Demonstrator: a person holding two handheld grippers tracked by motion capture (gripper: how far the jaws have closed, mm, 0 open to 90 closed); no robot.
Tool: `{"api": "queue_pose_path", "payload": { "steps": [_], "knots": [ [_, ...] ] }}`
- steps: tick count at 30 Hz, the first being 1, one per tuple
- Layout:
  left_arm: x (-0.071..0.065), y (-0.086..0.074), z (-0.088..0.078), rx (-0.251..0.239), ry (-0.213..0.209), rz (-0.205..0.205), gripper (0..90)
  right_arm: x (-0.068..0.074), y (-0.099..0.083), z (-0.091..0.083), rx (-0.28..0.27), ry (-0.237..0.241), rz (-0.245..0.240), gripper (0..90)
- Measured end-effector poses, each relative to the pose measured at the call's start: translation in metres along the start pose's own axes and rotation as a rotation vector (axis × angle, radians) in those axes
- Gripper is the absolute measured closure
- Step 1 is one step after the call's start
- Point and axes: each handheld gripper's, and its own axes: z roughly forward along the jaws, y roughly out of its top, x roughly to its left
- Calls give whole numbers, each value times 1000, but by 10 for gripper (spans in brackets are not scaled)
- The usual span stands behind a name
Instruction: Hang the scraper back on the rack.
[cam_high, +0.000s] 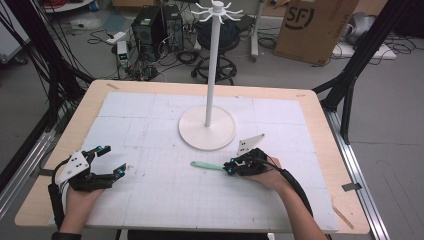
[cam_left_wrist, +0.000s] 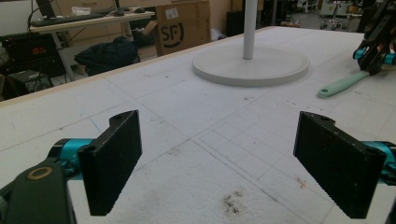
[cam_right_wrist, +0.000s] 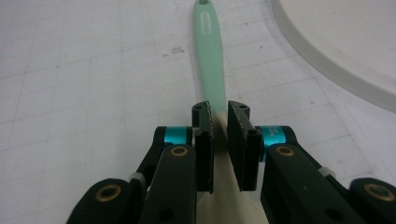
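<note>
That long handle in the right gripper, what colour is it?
The handle is pale mint green, turning cream where the right gripper clamps it; the right gripper view shows it best.

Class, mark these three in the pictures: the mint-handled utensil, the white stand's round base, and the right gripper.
mint-handled utensil (cam_right_wrist: 211, 56): right gripper view, middle of its handle.
white stand's round base (cam_high: 192, 131): high view, bare left part.
right gripper (cam_right_wrist: 220, 122): right gripper view, between fingertips clamping the utensil.

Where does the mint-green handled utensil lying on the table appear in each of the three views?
High view: the mint-green handled utensil lies centre-right, its handle pointing left out of the right tongs.
Left gripper view: upper right, running toward the far tongs.
Right gripper view: centre, handle running up from between the closed jaws.
Shared landmark: the white round stand base, close beside the utensil.
</note>
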Motion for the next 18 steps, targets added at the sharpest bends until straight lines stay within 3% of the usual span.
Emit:
{"api": "queue_pose_path", "payload": {
  "steps": [6, 7, 8, 9, 18],
  "knots": [
    [0, 0, 0, 1, -1, 3, 158, 1, 10, -17, -96, -24, 38, 816],
    [0, 0, 0, 0, -1, 3, 158, 1, 14, -27, -140, -29, 66, 816],
    [0, 0, 0, 1, -1, 3, 158, 1, 14, -27, -140, -29, 66, 816],
    [0, 0, 0, 0, -1, 3, 158, 1, 18, -37, -174, -44, 91, 816],
    [-1, 0, -1, -5, 3, 5, 158, 4, 54, -86, -238, -111, 124, 816]
  ]
}}
